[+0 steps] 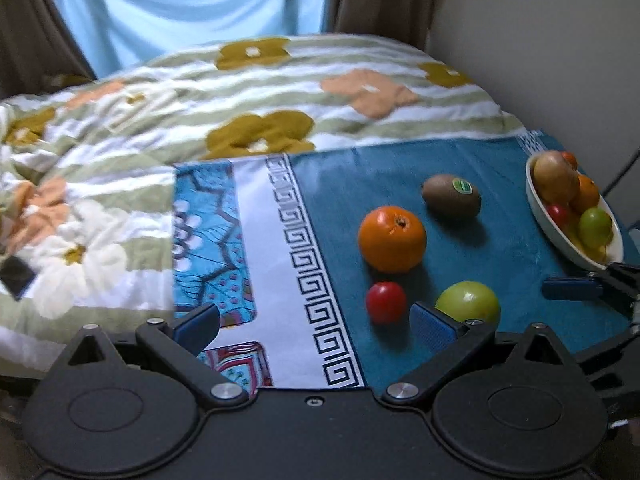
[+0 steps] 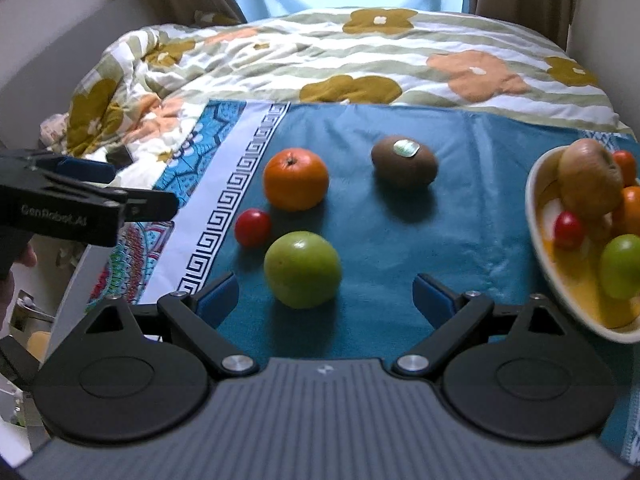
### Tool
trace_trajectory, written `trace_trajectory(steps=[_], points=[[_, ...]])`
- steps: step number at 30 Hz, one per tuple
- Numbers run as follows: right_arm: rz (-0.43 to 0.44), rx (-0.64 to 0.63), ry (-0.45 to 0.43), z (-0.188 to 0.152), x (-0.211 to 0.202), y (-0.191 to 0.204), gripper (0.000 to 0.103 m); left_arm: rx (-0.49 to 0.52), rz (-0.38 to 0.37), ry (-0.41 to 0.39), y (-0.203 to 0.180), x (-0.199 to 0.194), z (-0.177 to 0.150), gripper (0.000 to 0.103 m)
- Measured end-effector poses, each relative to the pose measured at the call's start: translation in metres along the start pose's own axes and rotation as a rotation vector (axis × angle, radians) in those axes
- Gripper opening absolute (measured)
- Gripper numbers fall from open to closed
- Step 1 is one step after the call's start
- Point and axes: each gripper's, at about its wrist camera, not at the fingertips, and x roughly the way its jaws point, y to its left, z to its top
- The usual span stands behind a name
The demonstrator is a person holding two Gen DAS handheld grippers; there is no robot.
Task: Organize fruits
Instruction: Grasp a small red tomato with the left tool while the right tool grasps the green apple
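While open, right gripper (image 2: 325,298) behind green apple (image 2: 302,269).

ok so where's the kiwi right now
The kiwi lies loose on the teal cloth, at the far side of the loose fruit, right of the orange and left of the bowl.

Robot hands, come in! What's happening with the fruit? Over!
Both grippers open, empty. Right gripper facing green apple. Four fruits loose on cloth, bowl part-filled. Path clear.
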Motion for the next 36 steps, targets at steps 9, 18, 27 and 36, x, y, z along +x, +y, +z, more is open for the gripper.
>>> trace_trajectory(steps=[9, 18, 27, 36], points=[[-0.03, -0.047, 0.008, -0.003, 0.027, 0.017, 0.094, 0.005, -0.073, 0.068, 0.004, 0.034, 0.007, 0.097], [-0.023, -0.051, 0.02, -0.001, 0.04, 0.019, 0.07, 0.028, -0.094, 0.091, -0.001, 0.047, 0.011, 0.096], [-0.037, -0.043, 0.021, -0.004, 0.036, 0.012, 0.069, 0.068, -0.115, 0.098, -0.012, 0.054, 0.013, 0.086], [-0.063, -0.021, 0.009, -0.006, 0.029, -0.001, 0.069, 0.12, -0.162, 0.097, -0.025, 0.059, 0.01, 0.061]])
